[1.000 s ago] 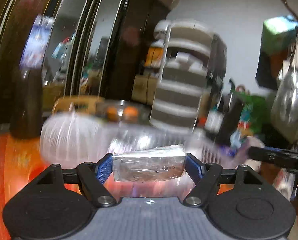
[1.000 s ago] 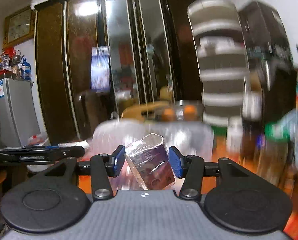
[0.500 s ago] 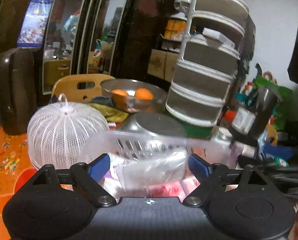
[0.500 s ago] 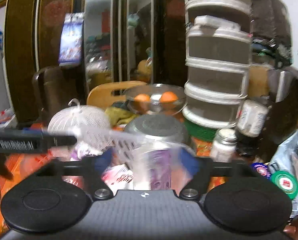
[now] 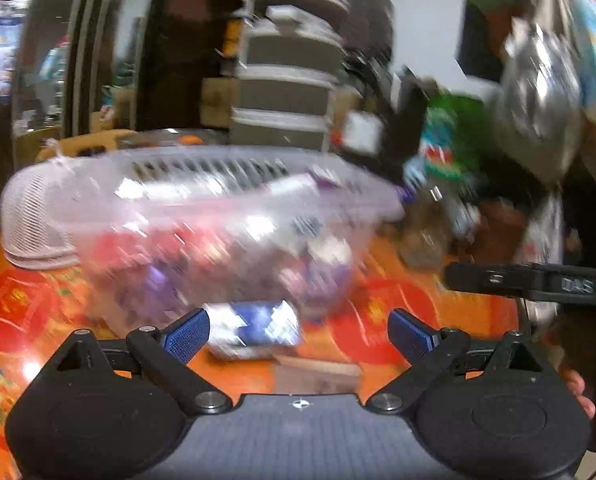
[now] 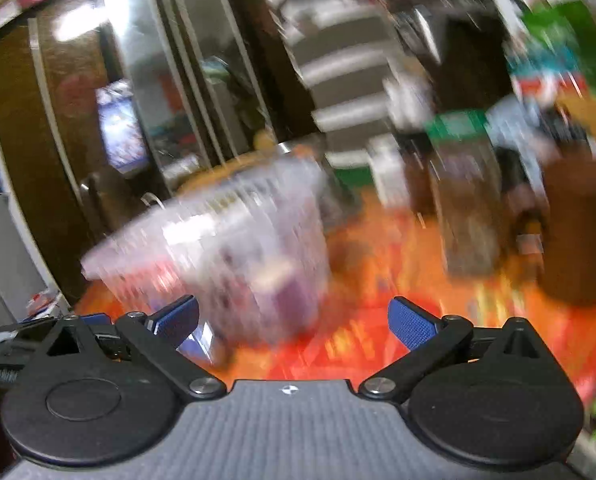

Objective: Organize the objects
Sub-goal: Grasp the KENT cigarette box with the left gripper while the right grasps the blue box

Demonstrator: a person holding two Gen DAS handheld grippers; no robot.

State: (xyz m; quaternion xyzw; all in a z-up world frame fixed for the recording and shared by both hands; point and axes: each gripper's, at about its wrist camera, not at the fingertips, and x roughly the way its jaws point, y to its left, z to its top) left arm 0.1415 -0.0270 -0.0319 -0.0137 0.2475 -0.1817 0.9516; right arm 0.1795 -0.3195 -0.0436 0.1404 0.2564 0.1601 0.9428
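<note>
A clear plastic basket (image 5: 218, 216) holding several wrapped packets stands on the orange tablecloth (image 5: 22, 312); it also shows in the right wrist view (image 6: 226, 248). My left gripper (image 5: 298, 332) is open and empty, low in front of the basket. A blue and white packet (image 5: 258, 330) lies on the cloth between its fingers, and a brownish packet (image 5: 318, 376) lies nearer. My right gripper (image 6: 294, 320) is open and empty, to the right of the basket. Both views are blurred by motion.
A white mesh food cover (image 5: 30, 216) sits left of the basket. A stacked grey container tower (image 5: 286, 68) stands behind. Jars and bottles (image 6: 466, 216) and a brown cylinder (image 6: 578, 232) crowd the right side. The right gripper's finger (image 5: 530, 280) shows at the left view's right edge.
Both grippers held wrapped packets a second ago, opened over the basket and let them go. Both have now drawn back and down, open and empty.
</note>
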